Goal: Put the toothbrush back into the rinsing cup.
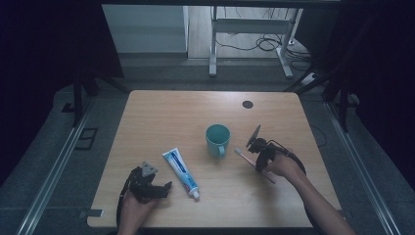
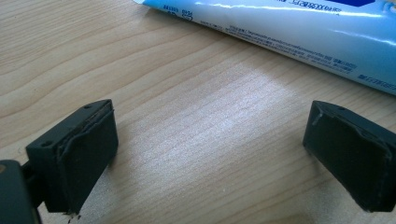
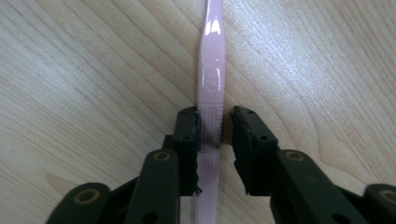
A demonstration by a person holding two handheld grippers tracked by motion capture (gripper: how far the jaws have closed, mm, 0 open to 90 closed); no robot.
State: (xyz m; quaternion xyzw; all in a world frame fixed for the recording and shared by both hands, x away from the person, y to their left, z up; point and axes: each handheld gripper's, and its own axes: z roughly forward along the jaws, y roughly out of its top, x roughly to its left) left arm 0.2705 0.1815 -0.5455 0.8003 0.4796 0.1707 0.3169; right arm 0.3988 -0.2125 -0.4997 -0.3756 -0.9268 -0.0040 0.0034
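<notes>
— Where does the pink toothbrush [image 3: 209,88] lie from our right claw [image 3: 214,130]?

— Straight between its jaws. In the right gripper view the handle runs away from us along the claw's own line, flat on the desk [image 3: 84,70], with one pad hard against its left edge and the other just off its right edge. So the long axis is square to the closing direction, which is what we want.

— Are we pinching it yet?

— Not quite, we judge. The jaws are drawn in close around the ribbed part of the handle, yet a thin slit shows on one side, so we call it nearly closed, not clamped.

— And in the high view?

— There the toothbrush [image 1: 254,165] lies slantwise, bristle end toward the green cup [image 1: 218,139], tail end toward our right hand [image 1: 284,165]. Our right claw [image 1: 258,149] sits over its middle, near the cup but apart from it.

— What about the left claw [image 2: 208,154]?

— Spread wide, nothing between the pads, resting low over bare desk. The toothpaste tube [image 2: 299,35] lies just ahead of it, crosswise to the jaws. In the high view the tube [image 1: 181,172] sits between our two hands, nearer the left claw [image 1: 159,188].

— So which hand takes the brush?

— The right, plainly; it already straddles it. The next move seems only a last squeeze and a lift, keeping the handle in line.
</notes>
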